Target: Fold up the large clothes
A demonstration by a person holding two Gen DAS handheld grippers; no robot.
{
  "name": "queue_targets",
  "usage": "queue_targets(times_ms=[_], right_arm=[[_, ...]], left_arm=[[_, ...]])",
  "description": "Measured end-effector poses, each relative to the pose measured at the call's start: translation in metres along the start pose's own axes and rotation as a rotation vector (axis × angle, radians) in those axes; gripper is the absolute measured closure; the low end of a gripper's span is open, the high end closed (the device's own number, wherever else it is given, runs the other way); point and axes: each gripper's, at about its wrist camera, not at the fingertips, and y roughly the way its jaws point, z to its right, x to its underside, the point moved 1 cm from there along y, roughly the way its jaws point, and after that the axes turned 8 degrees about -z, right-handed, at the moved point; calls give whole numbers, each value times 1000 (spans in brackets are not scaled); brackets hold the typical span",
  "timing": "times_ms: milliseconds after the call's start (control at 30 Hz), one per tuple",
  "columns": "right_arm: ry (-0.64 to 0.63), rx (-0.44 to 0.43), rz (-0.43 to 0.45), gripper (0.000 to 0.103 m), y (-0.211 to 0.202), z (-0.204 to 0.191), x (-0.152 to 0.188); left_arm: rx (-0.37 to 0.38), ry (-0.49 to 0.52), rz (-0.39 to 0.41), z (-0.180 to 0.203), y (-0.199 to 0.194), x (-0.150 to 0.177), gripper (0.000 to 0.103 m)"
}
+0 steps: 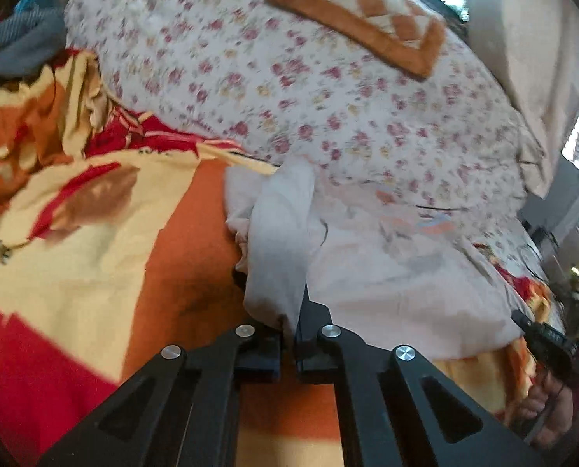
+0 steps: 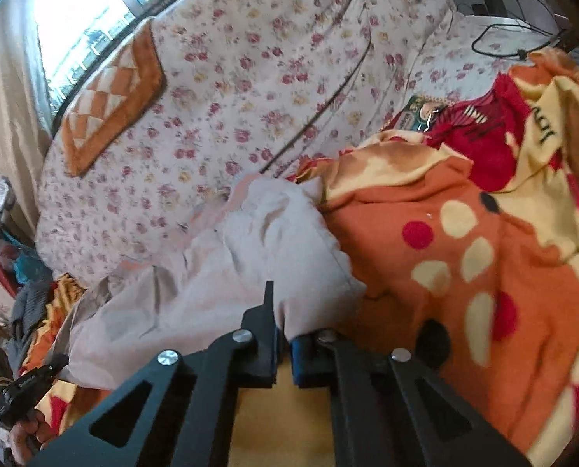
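Observation:
A pale pinkish-white garment (image 1: 398,272) lies across an orange, yellow and red blanket (image 1: 133,241). In the left wrist view my left gripper (image 1: 289,323) is shut on the garment's left edge, and a bunched strip of the cloth rises from between its fingers. In the right wrist view the same garment (image 2: 250,264) spreads leftward, and my right gripper (image 2: 285,330) is shut on its right corner, which drapes over the right finger. The other gripper (image 2: 28,389), in a hand, shows at the lower left of that view.
A floral quilt (image 1: 289,78) is heaped behind the garment, with an orange and white checked pillow (image 1: 363,11) on top. Dark clothes (image 1: 21,43) are piled at the far left. Cables (image 2: 515,19) lie at the far right, and a curtain and window stand behind.

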Motion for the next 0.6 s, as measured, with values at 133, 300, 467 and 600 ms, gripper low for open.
queue_targets(times_ms=[133, 300, 467, 600], right_arm=[[-2, -43, -19, 99, -49, 0, 20], [182, -23, -81, 88, -58, 32, 39], [58, 101, 109, 74, -94, 2, 28], [-109, 165, 179, 74, -108, -35, 11]], left_arm=[[-8, 37, -18, 7, -41, 28, 103], [-46, -46, -127, -9, -15, 50, 99], [79, -151, -141, -21, -6, 52, 79], [146, -194, -126, -27, -9, 52, 72]])
